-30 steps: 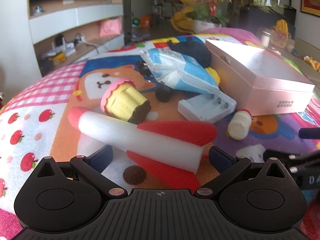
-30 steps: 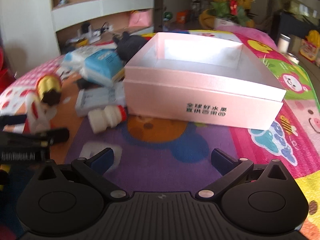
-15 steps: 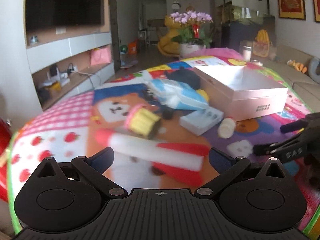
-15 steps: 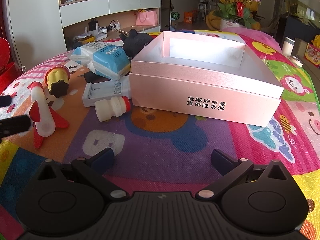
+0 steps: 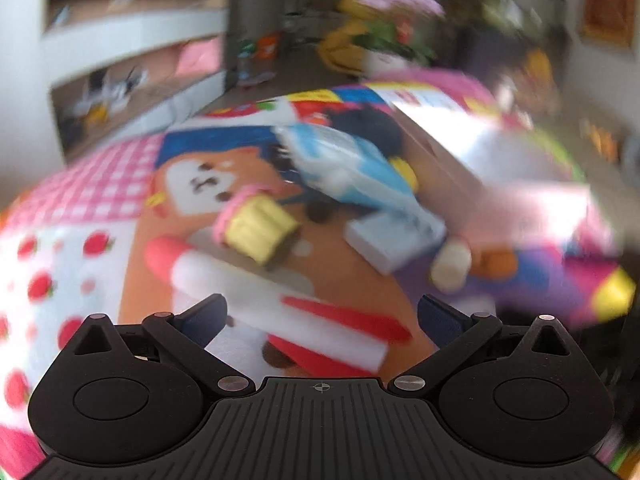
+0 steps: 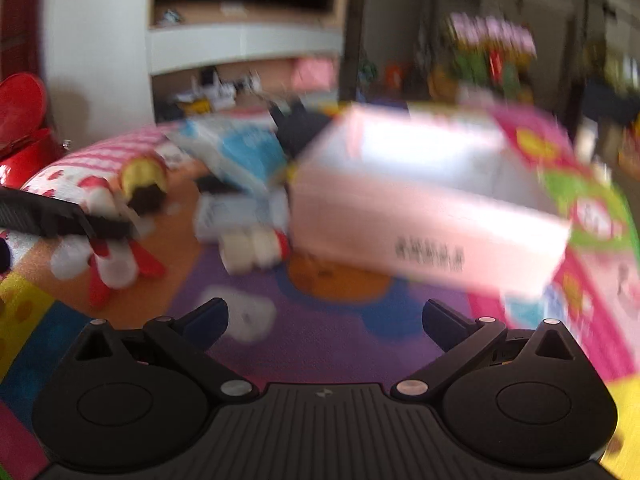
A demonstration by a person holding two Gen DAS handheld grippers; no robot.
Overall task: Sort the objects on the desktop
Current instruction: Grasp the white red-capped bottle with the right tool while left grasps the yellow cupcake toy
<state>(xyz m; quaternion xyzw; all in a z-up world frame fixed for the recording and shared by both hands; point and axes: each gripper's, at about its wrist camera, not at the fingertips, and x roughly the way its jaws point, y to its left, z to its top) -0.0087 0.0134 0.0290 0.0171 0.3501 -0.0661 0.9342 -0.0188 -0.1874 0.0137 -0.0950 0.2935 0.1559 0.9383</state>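
Note:
Both views are motion-blurred. My left gripper (image 5: 322,316) is open just above a white foam rocket toy (image 5: 280,308) with red fins. Beyond it lie a yellow cupcake toy (image 5: 256,228), a blue-white packet (image 5: 352,164), a white battery case (image 5: 394,240), a small white bottle (image 5: 452,266) and a black plush (image 5: 368,126). The open pink box (image 5: 500,168) stands at the right. My right gripper (image 6: 324,320) is open and empty over the purple mat, with the pink box (image 6: 432,216) ahead and the bottle (image 6: 252,248) left of it. The left gripper (image 6: 64,216) shows above the rocket (image 6: 116,264).
A colourful cartoon cloth (image 6: 340,332) covers the table. Behind it are white wall shelves (image 6: 244,48), a flower pot (image 5: 396,32) and a red object (image 6: 24,120) at the far left. Bare purple cloth lies in front of the pink box.
Both grippers swung back down toward the table. The left one has closed in on the rocket toy again; the right one has dipped and tilted. Nothing on the table has moved.

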